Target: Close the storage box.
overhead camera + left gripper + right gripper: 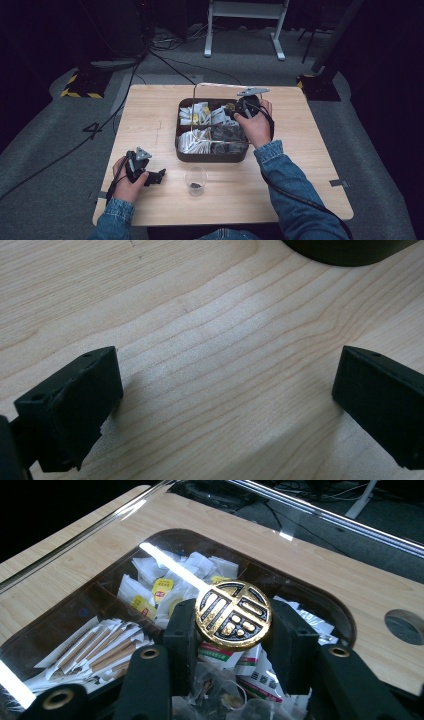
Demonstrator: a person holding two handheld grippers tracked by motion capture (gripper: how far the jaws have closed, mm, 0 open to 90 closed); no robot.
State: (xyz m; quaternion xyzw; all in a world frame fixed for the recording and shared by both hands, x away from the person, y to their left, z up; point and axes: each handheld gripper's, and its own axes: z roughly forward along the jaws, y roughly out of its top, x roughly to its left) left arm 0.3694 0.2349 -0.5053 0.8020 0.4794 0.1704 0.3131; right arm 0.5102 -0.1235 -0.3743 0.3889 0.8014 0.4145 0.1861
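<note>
Using the dark compartment box (pixel 212 154) as the reference here. Nearest the person, a little clear cup (pixel 195 180) is sitting on the worktop (pixel 150 115) just in front of the box, with something small and dark in the bottom of it. Off to the left of the cup, the left gripper (pixel 159 176) is resting low on the wood, jaws spread wide with bare worktop between them; in the left gripper view a corner of the box is peeking in at the top edge.

Further out, the right gripper (pixel 232 630) is hanging over the box's far right part, and its jaws are pinching a round gold knob (pixel 233 614) with a black pattern on it. That knob is sitting on a clear lid (pixel 165 562), which is lying over the box and catching long streaks of light. Through it the white and yellow sachets (pixel 155 587) and paper-wrapped sticks (pixel 95 650) are showing in their separate compartments.
</note>
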